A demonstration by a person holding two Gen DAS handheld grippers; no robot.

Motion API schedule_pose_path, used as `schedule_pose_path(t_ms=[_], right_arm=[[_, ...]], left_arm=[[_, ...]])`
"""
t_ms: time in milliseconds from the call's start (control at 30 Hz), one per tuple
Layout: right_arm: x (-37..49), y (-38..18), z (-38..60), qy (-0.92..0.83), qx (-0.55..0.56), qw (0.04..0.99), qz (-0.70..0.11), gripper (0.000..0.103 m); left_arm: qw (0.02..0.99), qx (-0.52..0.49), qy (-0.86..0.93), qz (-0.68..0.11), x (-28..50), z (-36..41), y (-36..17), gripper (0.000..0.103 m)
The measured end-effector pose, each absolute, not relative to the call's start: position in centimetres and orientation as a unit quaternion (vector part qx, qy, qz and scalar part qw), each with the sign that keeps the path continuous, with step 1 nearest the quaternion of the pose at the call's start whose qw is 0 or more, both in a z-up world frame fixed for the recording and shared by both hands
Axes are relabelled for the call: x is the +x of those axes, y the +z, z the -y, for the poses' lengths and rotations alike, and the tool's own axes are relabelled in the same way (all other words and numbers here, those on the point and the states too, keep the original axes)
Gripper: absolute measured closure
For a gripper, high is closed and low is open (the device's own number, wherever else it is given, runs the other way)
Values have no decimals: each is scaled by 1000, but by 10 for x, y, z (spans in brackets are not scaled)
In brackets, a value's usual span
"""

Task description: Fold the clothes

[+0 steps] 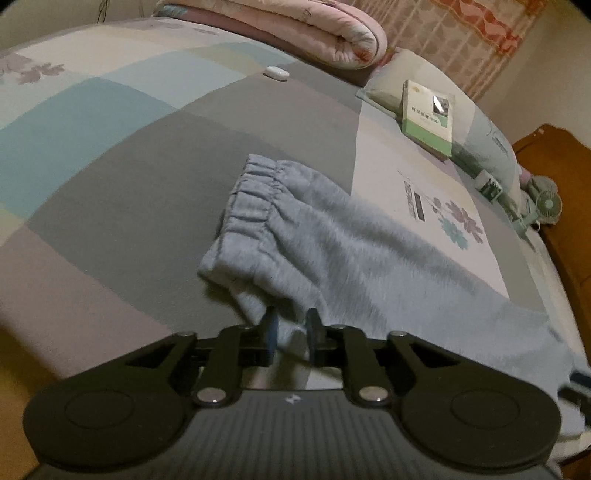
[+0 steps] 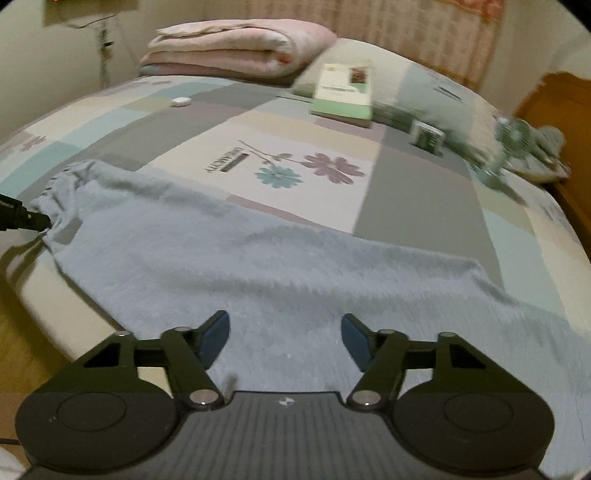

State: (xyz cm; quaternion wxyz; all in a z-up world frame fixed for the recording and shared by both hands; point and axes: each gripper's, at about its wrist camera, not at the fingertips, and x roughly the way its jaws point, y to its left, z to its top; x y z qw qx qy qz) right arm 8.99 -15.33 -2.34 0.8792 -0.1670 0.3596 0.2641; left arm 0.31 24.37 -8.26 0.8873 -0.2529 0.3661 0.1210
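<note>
Light blue-grey sweatpants (image 1: 351,258) lie flat across the patchwork bed sheet (image 1: 129,166), the gathered elastic waistband (image 1: 255,192) pointing away from me. My left gripper (image 1: 291,328) sits at the near corner of the waistband. Its blue pads stand a narrow gap apart, with a fold of cloth between them. The right wrist view shows the same pants (image 2: 258,266) stretching from left to right, with the left gripper's tip (image 2: 40,221) at their left end. My right gripper (image 2: 284,332) hovers open over the middle of the pants, nothing pinched between its pads.
A folded pink quilt (image 1: 295,29) lies at the bed's far end. A green book (image 1: 428,114) rests on a pillow (image 1: 480,122), with a small fan (image 1: 546,206) beside wooden furniture (image 1: 554,147). A small white case (image 1: 276,72) sits on the sheet. Floor (image 2: 22,350) shows left of the bed.
</note>
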Motion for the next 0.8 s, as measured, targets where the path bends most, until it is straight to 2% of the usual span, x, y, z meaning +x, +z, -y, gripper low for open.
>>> schedule_pose_path(t_ms=[167, 267, 500, 700, 733, 800], right_arm=[[115, -22, 126, 305, -204, 867, -336, 51], [136, -24, 101, 331, -216, 859, -326, 52], [186, -45, 49, 383, -250, 832, -313, 54], [218, -76, 35, 414, -292, 799, -324, 62], [222, -80, 36, 421, -289, 794, -330, 66], [223, -81, 41, 435, -278, 790, -332, 82]], left_arm=[[921, -163, 132, -327, -12, -231, -54, 77], [937, -101, 135, -306, 0, -227, -46, 72], [926, -99, 124, -343, 35, -240, -71, 72], [924, -74, 117, -356, 34, -236, -81, 70], [923, -73, 118, -358, 35, -236, -81, 70], [923, -73, 118, -360, 37, -236, -81, 67]])
